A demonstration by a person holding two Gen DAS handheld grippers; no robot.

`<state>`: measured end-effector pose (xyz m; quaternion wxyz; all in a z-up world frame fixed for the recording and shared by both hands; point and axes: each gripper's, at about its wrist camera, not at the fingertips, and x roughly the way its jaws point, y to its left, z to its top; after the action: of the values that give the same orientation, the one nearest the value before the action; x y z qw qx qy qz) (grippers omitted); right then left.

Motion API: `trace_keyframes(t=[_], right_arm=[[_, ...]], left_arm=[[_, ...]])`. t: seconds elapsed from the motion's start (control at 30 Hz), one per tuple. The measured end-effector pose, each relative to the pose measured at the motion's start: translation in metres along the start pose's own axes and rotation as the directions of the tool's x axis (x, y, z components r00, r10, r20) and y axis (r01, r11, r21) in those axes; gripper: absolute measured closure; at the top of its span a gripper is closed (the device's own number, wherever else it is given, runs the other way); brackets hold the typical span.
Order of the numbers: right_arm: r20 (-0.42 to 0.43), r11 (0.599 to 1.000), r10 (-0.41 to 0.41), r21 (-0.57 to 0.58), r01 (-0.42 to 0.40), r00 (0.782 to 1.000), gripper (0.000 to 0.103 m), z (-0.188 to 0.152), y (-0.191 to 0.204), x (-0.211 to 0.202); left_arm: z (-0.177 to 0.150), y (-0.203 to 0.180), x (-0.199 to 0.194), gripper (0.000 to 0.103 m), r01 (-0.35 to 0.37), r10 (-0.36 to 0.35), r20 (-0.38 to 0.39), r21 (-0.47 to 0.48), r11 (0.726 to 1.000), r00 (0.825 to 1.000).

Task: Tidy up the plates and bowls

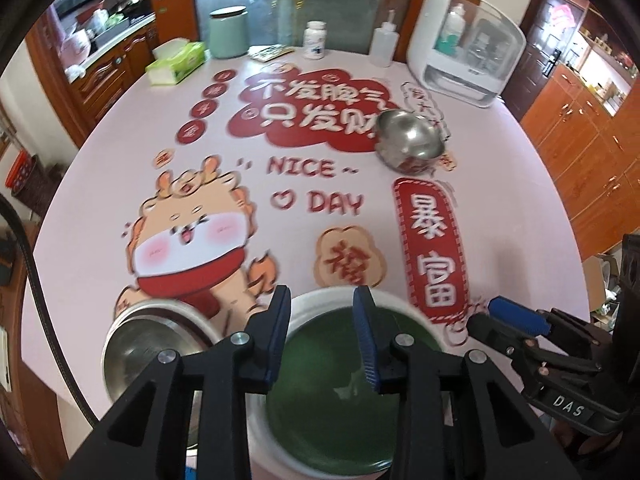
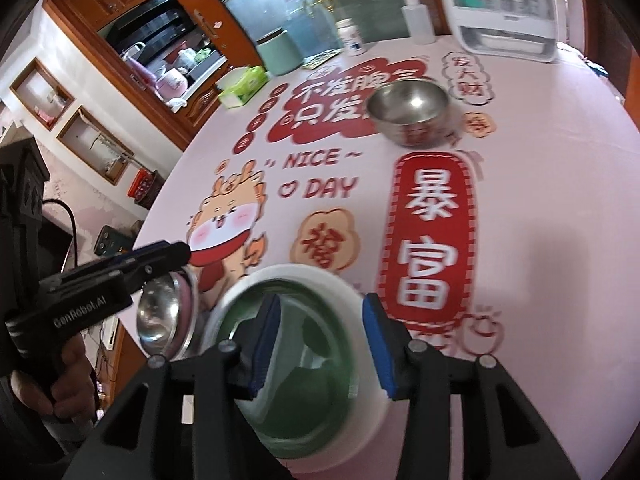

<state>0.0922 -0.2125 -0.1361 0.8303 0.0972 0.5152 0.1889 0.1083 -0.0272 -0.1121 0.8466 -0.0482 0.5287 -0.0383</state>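
Both tongs, left gripper point(image 1: 322, 300) and right gripper point(image 2: 322, 312), hang part-open and empty over the green plate point(image 2: 304, 360) at the frame's bottom, so a sloppy grab could knock the steel bowl point(image 2: 166, 320) beside it off the table point(image 2: 540, 200) edge.

Steel bowl point(image 1: 154, 344) left of plate point(image 1: 340, 400); second bowl point(image 1: 410, 138) beyond.

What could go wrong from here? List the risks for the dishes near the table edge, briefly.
1. The steel bowl by the green plate is tipped on its side near the table edge; a nudge from the left tool could roll it off.
2. Both tools hover open over the green plate; the right tool could clip its white rim and shove it.
3. The far steel bowl sits apart, so reaching for it means passing over the plate.
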Motion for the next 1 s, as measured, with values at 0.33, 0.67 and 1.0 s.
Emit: trace_keyframes(t=[0.33,0.67,1.0], right_arm=[[0.043,0.999,-0.025,0.027,0.024,0.999,0.060,0.018,-0.046,-0.023],[0.131,0.998,-0.052,0.029,0.048,0.990,0.060,0.072,-0.075,-0.036],[0.191,0.998,-0.038,0.060,0.027,0.981,0.060,0.134,-0.098,-0.034]], left_arm=[[0.039,-0.048,0.016,0.062,0.019,-0.020,0.009,0.042,0.999,1.000],[0.099,-0.072,0.028,0.056,0.000,-0.002,0.029,0.068,0.998,1.000],[0.153,-0.085,0.044,0.052,-0.016,0.011,0.054,0.088,0.996,0.999]])
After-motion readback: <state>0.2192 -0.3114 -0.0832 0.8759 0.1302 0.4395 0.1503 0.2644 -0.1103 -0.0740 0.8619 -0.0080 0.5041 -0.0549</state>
